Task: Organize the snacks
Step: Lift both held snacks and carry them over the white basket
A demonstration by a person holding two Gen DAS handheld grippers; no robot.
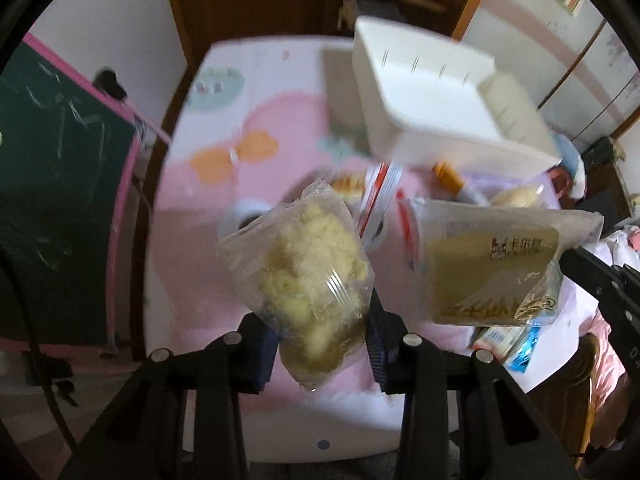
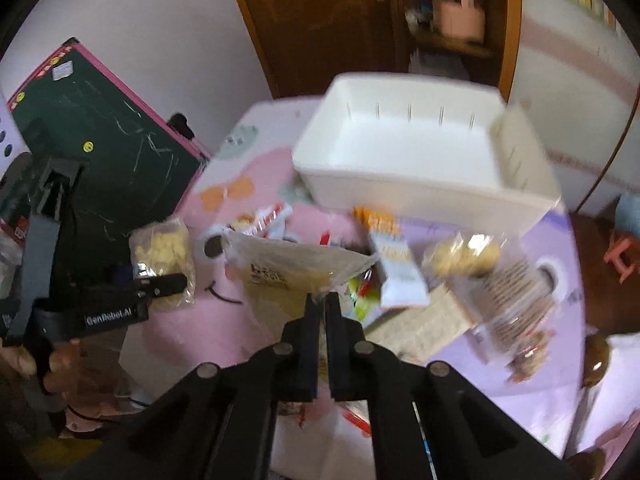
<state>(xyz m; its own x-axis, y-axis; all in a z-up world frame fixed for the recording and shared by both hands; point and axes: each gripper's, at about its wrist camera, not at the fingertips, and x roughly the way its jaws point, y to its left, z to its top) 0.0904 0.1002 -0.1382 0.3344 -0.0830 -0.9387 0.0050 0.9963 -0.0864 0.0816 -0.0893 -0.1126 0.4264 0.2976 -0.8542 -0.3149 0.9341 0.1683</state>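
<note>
My left gripper [image 1: 320, 344] is clenched on a clear bag of yellow snack [image 1: 308, 272], held up above the pink bench [image 1: 192, 248]. My right gripper [image 2: 323, 300] pinches the corner of a flat tan packet [image 2: 288, 272]. More snack packs [image 2: 396, 268] lie between me and the white bin [image 2: 420, 152]. I see nothing inside the bin.
</note>
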